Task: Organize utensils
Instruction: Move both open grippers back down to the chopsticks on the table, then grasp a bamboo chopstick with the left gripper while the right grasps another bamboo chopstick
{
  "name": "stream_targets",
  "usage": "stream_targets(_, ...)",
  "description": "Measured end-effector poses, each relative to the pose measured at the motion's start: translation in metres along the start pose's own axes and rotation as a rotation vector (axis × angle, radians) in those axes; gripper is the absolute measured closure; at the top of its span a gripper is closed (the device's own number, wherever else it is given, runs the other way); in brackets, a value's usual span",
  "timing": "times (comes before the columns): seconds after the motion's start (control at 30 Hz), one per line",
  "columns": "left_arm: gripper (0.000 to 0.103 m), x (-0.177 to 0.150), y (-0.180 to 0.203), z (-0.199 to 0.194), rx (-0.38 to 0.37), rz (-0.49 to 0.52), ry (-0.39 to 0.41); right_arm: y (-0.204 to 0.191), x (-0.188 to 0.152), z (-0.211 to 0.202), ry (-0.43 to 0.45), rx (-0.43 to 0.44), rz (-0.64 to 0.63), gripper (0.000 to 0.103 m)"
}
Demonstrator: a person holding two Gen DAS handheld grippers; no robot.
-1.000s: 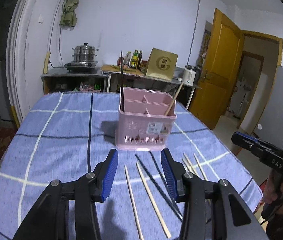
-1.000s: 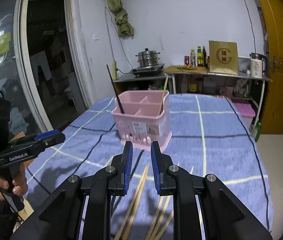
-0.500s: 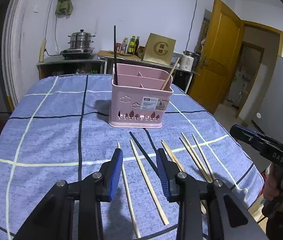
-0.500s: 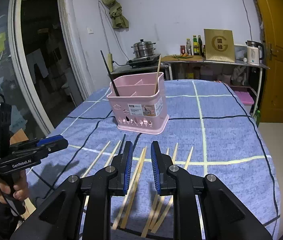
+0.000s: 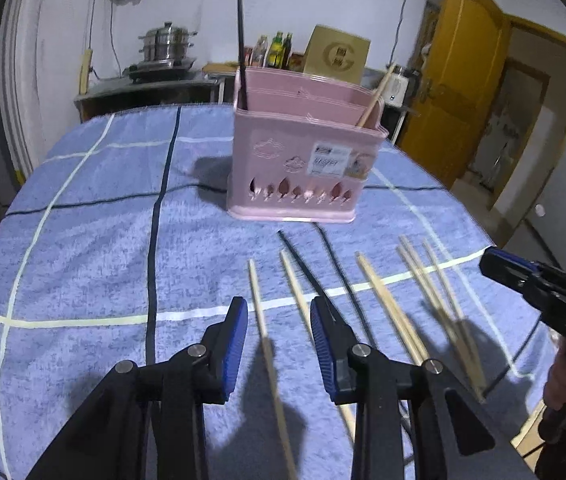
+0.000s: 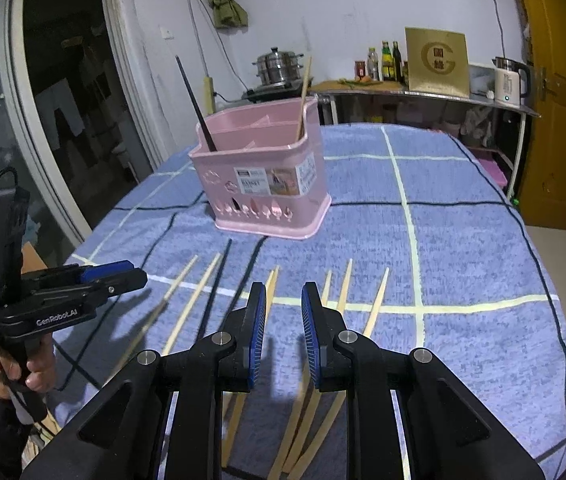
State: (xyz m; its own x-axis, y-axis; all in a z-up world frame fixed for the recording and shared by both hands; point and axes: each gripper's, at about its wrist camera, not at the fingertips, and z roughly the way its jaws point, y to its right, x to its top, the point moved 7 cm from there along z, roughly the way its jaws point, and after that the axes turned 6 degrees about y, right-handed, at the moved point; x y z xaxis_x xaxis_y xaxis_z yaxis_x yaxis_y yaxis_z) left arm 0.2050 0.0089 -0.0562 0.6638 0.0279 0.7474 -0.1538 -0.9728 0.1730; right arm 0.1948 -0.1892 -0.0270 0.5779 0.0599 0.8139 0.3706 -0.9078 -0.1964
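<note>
Many chopsticks lie loose on the worktop (image 5: pixel 83 240), side by side in front of the pink basket (image 5: pixel 303 160). One black chopstick (image 5: pixel 239 40) and one pale chopstick (image 5: pixel 375 96) already stand in the basket, at opposite ends.

The left gripper (image 5: pixel 279 320) hangs low over the sticks with its fingers apart and nothing clamped. A pale stick (image 5: pixel 257 304) runs between them, and a second pale stick (image 5: pixel 297 292) and a black stick (image 5: pixel 303 268) sit just beside the right finger. If the fingers close here, they might pinch two sticks at once, or push one away so it rolls. The thin sticks lie flat on soft cloth, so the fingers could also slide over the stick and miss it.

The right gripper (image 6: pixel 281 308) has its fingers a little apart, holding nothing, above more pale sticks. These sticks lie very close, so grabbing just one could be hard.

The worktop has a blue fuzzy cloth (image 6: pixel 463 240) with white and dark lines. Behind it are a white wall, a steel pot (image 6: pixel 279 66) on a shelf, some bottles (image 6: pixel 387 60), a gold box (image 6: pixel 437 62), a white kettle (image 6: pixel 507 84) and a yellow door (image 5: pixel 451 80).
</note>
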Motion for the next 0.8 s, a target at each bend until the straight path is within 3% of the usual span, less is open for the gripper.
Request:
stream_targets(0.47,0.080,-0.011,-0.013,0.050,0.057,0.028,-0.126,0.005,-0.011,0.046,-0.119,-0.023,-0.017,0.084)
stream_targets(0.8,0.085,-0.008,-0.016,0.057,0.069,0.047,-0.118,-0.010,-0.019,0.081,-0.211,-0.004,-0.048,0.084)
